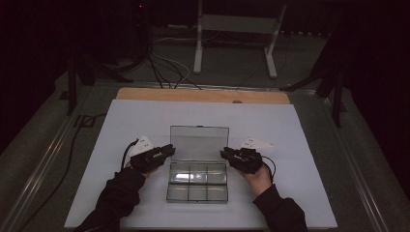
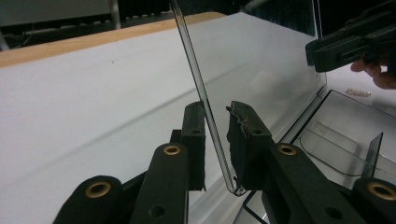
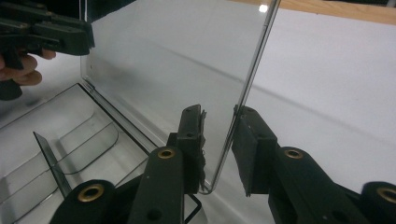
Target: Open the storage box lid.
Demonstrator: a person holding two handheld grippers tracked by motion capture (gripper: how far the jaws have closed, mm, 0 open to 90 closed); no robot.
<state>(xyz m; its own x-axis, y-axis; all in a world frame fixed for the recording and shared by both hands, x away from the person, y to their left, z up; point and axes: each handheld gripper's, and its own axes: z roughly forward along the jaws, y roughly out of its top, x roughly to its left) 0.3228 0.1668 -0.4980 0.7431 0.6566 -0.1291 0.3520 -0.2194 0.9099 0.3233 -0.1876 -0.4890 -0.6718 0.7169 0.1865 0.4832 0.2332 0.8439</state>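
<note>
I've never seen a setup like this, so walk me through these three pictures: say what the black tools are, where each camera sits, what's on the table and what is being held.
A person sits at a table and works with two hand-held tools, each with two black jaws. The high view looks down from above: the left gripper and the right gripper meet a clear plastic box from either side. The box has compartments that look empty, and it stands on a white sheet over a wooden table.

The other two pictures come from small cameras riding on the tools, looking along their jaws. In each, the box's raised clear lid stands on edge between the jaws. The jaws stand slightly apart around the lid's side edge, with a gap on at least one side, so the lid is framed rather than firmly squeezed. Each of these views also shows the other tool farther off.
</note>
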